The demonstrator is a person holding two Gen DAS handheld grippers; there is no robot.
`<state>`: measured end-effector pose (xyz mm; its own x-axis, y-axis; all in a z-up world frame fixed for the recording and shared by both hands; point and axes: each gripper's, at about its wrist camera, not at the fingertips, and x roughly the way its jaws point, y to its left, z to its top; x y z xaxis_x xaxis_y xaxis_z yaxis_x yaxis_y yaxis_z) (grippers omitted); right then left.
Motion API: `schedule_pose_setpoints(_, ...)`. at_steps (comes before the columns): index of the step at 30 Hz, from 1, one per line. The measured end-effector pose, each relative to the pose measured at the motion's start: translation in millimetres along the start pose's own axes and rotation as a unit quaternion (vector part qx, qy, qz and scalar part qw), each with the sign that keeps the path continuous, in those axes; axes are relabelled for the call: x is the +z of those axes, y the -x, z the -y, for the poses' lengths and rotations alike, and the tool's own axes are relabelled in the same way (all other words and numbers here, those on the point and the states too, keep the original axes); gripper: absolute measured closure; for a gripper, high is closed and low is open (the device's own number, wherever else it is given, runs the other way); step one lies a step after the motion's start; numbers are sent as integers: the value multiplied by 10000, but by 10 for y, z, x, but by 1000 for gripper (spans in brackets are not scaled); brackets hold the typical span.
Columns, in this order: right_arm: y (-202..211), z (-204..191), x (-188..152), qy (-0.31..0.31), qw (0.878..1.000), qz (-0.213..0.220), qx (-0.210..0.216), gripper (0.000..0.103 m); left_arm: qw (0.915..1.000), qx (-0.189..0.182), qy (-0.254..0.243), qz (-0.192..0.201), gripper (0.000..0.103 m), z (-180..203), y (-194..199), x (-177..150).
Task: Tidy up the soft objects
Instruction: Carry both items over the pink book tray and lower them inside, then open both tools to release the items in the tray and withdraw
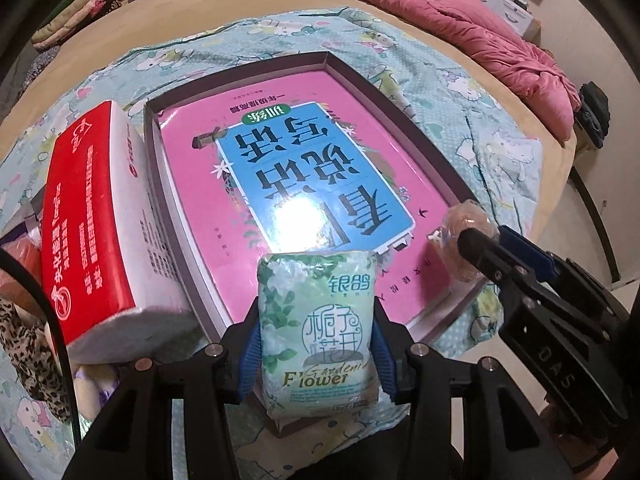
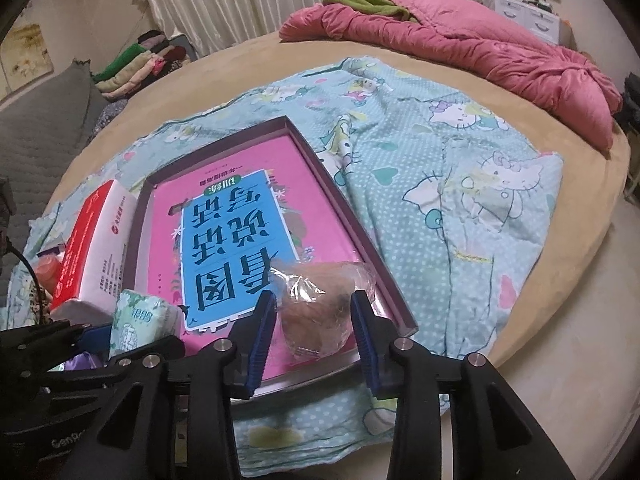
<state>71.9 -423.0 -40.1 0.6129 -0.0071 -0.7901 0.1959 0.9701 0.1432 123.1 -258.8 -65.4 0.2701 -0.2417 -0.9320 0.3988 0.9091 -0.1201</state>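
Observation:
My left gripper [image 1: 316,320] is shut on a green tissue pack [image 1: 318,332] and holds it over the near edge of a shallow box [image 1: 154,168] that holds a pink book [image 1: 280,168]. My right gripper [image 2: 314,312] is shut on a plastic-wrapped bun [image 2: 320,312] over the box's near right corner [image 2: 400,316]. The bun and right gripper also show in the left wrist view [image 1: 468,240]. The tissue pack also shows in the right wrist view [image 2: 138,320].
A red and white tissue box [image 1: 96,224] leans against the shallow box's left side. A leopard-print cloth [image 1: 28,344] lies at the lower left. All sit on a Hello Kitty sheet [image 2: 460,184] on a round bed, with a pink quilt [image 2: 480,48] beyond.

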Motion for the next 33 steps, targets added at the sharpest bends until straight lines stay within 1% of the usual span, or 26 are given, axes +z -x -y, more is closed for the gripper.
schedule_pose_setpoints(3,-44,3,-10,-24,10000,-89,-18,56,10000,38,-3,9,55,-2,-27,21)
schedule_pose_setpoints(8,-47,20,-15,-75,9999,-94,-21,55,9999,119,-57,-20,54,10,-68,20)
schedule_pose_setpoints(9,-50,23,-13,-80,9999,-99,-16,53,9999,112,-70,-16,53,13,-68,19)
schedule_pose_setpoints(11,-52,31,-18,-102,9999,-113,-38,49,9998,122,-128,39,50,29,-52,19)
schedule_pose_setpoints(14,-32,60,-12,-184,9998,-69,-42,46,9997,94,-172,128,44,44,-11,22)
schedule_pose_setpoints(18,37,100,9,-311,9995,24,-39,40,9995,58,-172,264,41,44,90,29)
schedule_pose_setpoints(20,69,110,17,-350,9994,61,-47,37,9993,31,-161,324,37,37,150,25)
schedule_pose_setpoints(24,152,119,29,-416,9990,139,-98,31,9990,34,-97,430,34,-1,274,-4)
schedule_pose_setpoints(26,199,111,36,-423,9988,183,-147,29,9987,92,-60,501,32,-28,343,-29)
schedule_pose_setpoints(31,324,79,48,-457,9984,277,-181,28,9974,206,21,691,25,-103,554,-113)
schedule_pose_setpoints(33,364,60,46,-467,9983,299,-162,26,9967,279,47,755,25,-131,631,-144)
